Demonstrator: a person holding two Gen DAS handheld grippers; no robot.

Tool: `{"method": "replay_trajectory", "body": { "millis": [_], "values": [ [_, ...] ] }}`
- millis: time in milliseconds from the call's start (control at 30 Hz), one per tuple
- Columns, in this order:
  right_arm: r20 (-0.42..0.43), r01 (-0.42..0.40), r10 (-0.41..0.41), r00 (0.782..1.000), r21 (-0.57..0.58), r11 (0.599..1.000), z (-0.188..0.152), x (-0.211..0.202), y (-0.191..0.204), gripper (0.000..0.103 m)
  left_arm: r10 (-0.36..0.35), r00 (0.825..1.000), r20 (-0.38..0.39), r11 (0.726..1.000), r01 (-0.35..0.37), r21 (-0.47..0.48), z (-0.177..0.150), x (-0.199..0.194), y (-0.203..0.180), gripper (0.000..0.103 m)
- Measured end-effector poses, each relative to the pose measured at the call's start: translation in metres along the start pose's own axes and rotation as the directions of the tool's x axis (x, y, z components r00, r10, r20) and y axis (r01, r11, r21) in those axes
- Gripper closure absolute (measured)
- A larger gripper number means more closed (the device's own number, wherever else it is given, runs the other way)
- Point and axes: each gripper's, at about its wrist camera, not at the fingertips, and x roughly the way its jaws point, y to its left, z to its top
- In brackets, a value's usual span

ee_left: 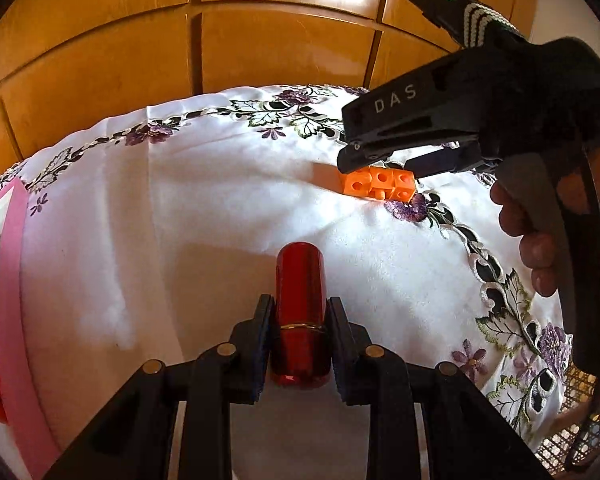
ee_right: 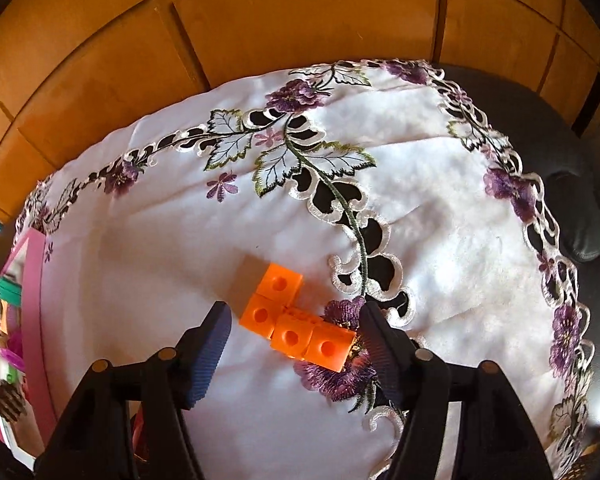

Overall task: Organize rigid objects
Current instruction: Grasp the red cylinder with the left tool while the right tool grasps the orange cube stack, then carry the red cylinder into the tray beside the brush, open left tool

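Left gripper: closed on the red lipstick tube, pads pressed to its sides near the gold band, the tube pointing forward above the cloth.
Right gripper: jaws apart, straddling the orange block piece, one finger on each side; whether a pad already touches it I cannot tell.
Orange block piece: four snap-together cubes in a bent shape, lying on the white embroidered tablecloth just beside a purple flower.
Pink tray: at the left edge, already holding colourful small items; likely the destination.
Handling, lipstick tube: probably light, stiff and glossy, so it may slip; the mid-body grip near the band looks sound.
Handling, blocks: likely light, hard plastic; the cube joints could pull apart, so closing across the row of three seems safer than pinching the offset cube.
Risk: the soft, wrinkled cloth may bunch under the fingertips.
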Motion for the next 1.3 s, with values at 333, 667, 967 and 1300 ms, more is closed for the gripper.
{"method": "replay_trajectory", "body": {
  "millis": [333, 667, 967, 1300],
  "values": [
    [-0.003, 0.051, -0.052, 0.999, -0.109, 0.993, -0.001, 0.008, 0.015, 0.037, -0.006, 1.0, 0.009, 1.0, 0.006, -0.007, -0.001, -0.001, 0.001, 0.076],
    [-0.04, 0.079, -0.087, 0.995, -0.174, 0.982, -0.008, 0.018, 0.021, 0.075, -0.006, 1.0, 0.011, 1.0, 0.007, -0.007, -0.001, -0.002, 0.001, 0.076],
    [-0.051, 0.03, -0.036, 0.998, -0.116, 0.993, -0.007, 0.02, 0.012, 0.075, 0.001, 1.0, 0.014, 1.0, -0.001, -0.001, -0.002, -0.002, 0.001, 0.076],
    [-0.024, 0.081, -0.087, 0.996, -0.204, 0.976, -0.01, 0.02, 0.025, 0.076, 0.002, 1.0, -0.001, 1.0, -0.002, -0.025, 0.001, -0.006, 0.001, 0.077]
  ]
}}
